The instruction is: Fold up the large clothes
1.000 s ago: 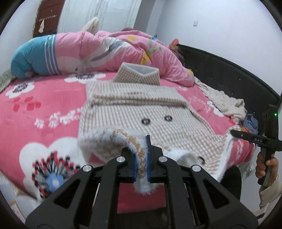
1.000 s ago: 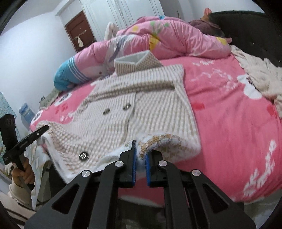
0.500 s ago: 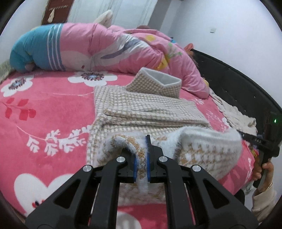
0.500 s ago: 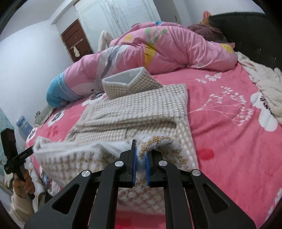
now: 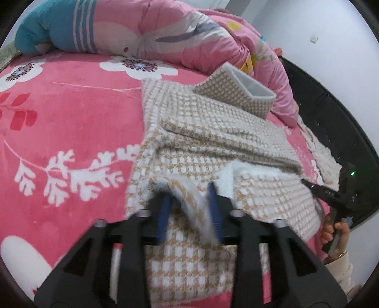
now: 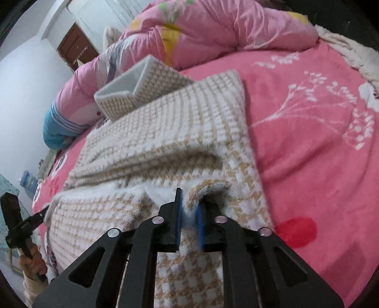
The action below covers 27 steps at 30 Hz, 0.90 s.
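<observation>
Bed: we see a pink bedspread (image 5: 71, 113) with white flowers and branches covering it.
Bedding: we find a rolled pink quilt (image 6: 213, 30) with a blue striped end lying across the far side.
Frame: a dark padded bed frame (image 5: 331, 123) curves along one edge.
Walls: plain white wall (image 5: 331, 23) around us.
Door: we make out a brown door (image 6: 75, 47) beside white wardrobe panels (image 6: 99, 16).
Light: soft, even, indoor.

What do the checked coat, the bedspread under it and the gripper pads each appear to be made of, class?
Checked coat: likely woolly knit, matte, fuzzy white fringe along its folded hem. Bedspread: probably plush fleece, soft nap, printed white flowers. Gripper pads: blue, seemingly rubber or foam lining on hard black plastic fingers.
</observation>
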Available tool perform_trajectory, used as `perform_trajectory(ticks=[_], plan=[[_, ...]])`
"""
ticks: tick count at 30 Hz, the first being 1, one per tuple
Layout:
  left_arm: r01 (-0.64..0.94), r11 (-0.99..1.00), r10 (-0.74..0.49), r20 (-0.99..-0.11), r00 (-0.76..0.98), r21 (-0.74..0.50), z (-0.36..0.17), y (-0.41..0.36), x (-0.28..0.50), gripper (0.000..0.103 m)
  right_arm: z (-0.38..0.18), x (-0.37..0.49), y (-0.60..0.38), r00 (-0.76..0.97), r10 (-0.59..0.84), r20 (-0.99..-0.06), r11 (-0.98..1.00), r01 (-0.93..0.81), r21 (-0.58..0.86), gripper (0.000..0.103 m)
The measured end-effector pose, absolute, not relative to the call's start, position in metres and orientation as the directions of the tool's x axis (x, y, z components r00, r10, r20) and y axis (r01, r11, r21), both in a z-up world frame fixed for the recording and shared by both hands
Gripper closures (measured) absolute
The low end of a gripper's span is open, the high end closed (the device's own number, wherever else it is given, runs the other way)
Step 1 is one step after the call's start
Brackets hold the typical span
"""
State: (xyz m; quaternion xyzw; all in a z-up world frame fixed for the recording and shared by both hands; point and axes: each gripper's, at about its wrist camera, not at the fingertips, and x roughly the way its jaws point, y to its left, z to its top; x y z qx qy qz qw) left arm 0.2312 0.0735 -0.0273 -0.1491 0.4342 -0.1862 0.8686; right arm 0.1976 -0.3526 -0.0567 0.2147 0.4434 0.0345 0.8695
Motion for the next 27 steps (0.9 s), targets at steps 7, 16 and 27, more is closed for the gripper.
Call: perform_trajectory(ticks=[7, 16, 27], plan=[[0.159, 0.885, -0.429, -0.633, 0.644, -0.438, 0.001, 0.102, 0.198, 0.037, -0.030, 0.177, -0.352, 0.634, 0.228, -0.739, 0.916, 0.117, 0.383, 0.037], [0.248, 0.853, -0.512, -0.646, 0.566, -0.459, -0.012, 0.076, 0.129, 0.036, -0.012, 0.086, -0.356, 0.632, 0.246, -0.735, 0.893, 0.147, 0.426, 0.030], [0.128, 0.730, -0.617, -0.567, 0.546, -0.671, -0.083, 0.085, 0.125, 0.036, -0.069, 0.052, -0.354, 0.580, 0.332, -0.744, 0.805, 0.238, 0.544, 0.030]])
